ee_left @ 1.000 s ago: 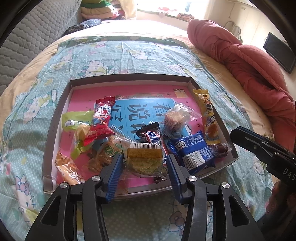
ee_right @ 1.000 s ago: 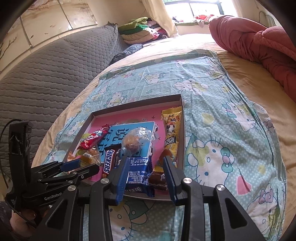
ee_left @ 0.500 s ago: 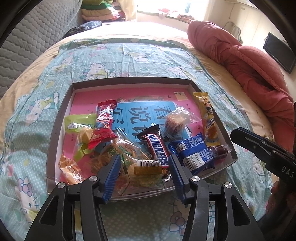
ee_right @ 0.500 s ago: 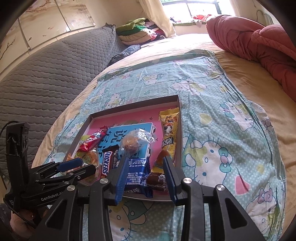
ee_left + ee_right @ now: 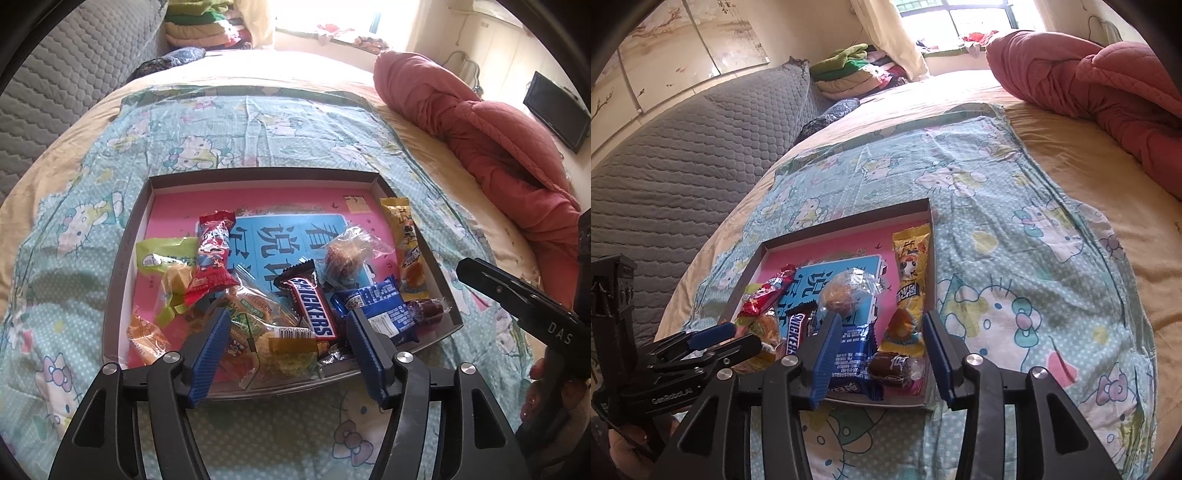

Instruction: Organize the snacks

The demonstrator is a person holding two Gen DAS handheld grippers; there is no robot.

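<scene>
Both tongs, left [image 5: 284, 347] and right [image 5: 879, 354], are hanging released, jaws just widening, over snacks [image 5: 314, 314] piled in the tray [image 5: 125, 258] on the bed. Judging: releasing step ending; next, choosing another packet.

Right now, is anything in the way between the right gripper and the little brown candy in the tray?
Nothing visible blocks it. The brown candy lies at the tray's near corner, right ahead of the open right gripper, beside the blue packet.
</scene>
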